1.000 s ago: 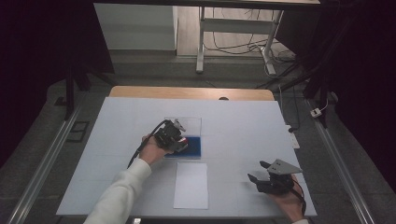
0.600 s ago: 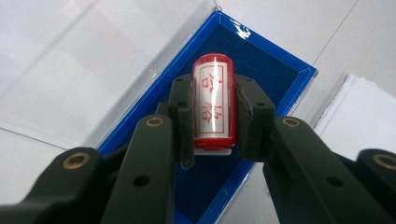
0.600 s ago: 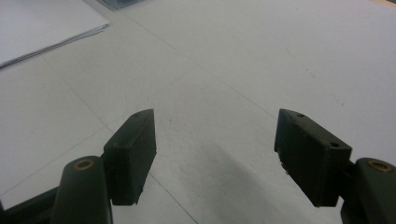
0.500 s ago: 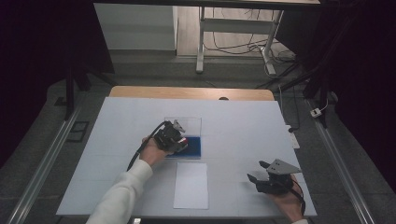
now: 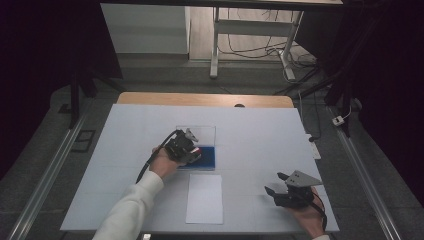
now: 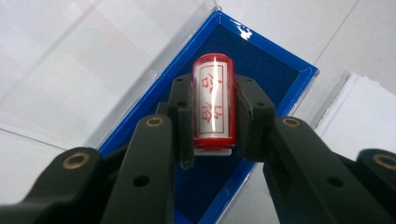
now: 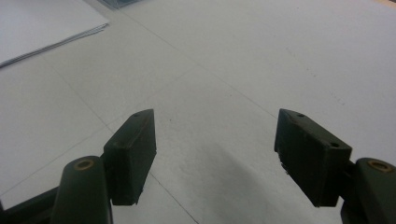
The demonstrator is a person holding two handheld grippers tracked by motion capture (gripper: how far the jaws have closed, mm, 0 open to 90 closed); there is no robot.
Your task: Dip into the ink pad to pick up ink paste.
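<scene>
Left gripper [image 6: 212, 119] clamped on red stamp [image 6: 213, 100], over blue ink pad [image 6: 275, 65].
Light, rigid, glossy barrel, likely slippery; best gripped mid-body. Right gripper [image 7: 215, 156] idle, jaws apart.

We see a glossy red plastic cylinder stamp [image 6: 213, 102], a fuzzy matt blue ink pad [image 6: 261, 70] and matt white paper sheets [image 5: 205, 198].

The ink pad [image 5: 206, 157] lies in the middle of the table [image 5: 125, 130]. The stamp [image 6: 213, 102] hangs over the ink pad. The paper [image 5: 205, 198] lies just in front of the ink pad.
</scene>
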